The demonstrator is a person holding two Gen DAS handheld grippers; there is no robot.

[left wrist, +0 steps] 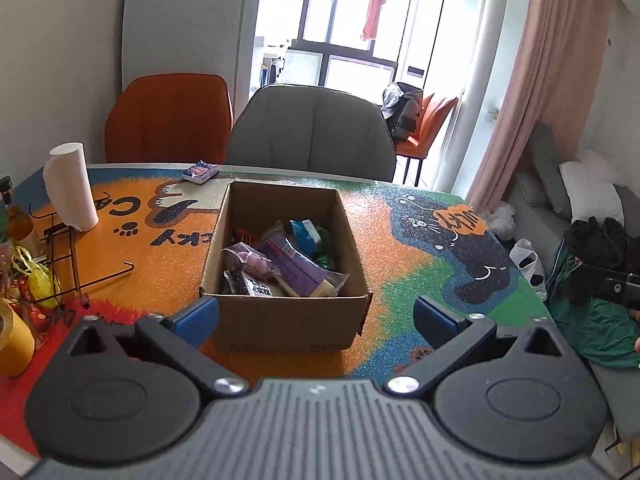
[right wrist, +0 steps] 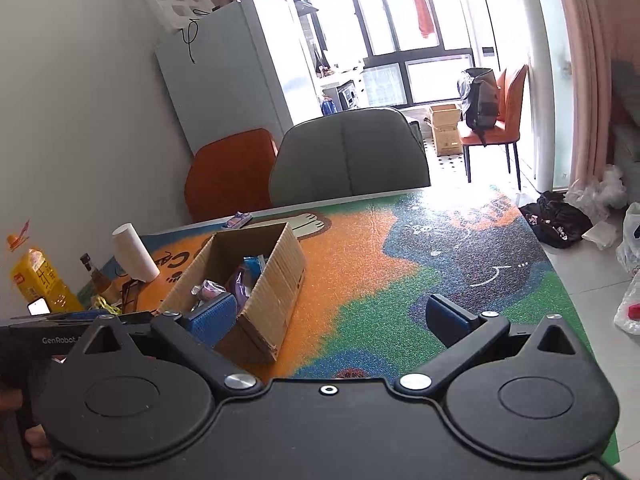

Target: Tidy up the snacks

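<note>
An open cardboard box (left wrist: 248, 320) stands on the colourful cat-print table mat (left wrist: 400, 248), holding several snack packets, among them a purple one (left wrist: 294, 266) and a blue one (left wrist: 306, 232). One small purple-and-blue snack packet (left wrist: 200, 171) lies on the mat beyond the box, near the far edge. My left gripper (left wrist: 316, 316) is open and empty, just in front of the box's near wall. In the right wrist view the box (right wrist: 276, 280) sits left of centre and the far packet (right wrist: 238, 220) shows behind it. My right gripper (right wrist: 334, 316) is open and empty, to the right of the box.
A paper towel roll (left wrist: 72, 186), a black wire rack (left wrist: 68, 264), bottles and a yellow tape roll (left wrist: 12, 340) crowd the table's left side. A grey chair (left wrist: 312, 132) and an orange chair (left wrist: 168, 116) stand behind the table. A sofa (left wrist: 568, 208) is on the right.
</note>
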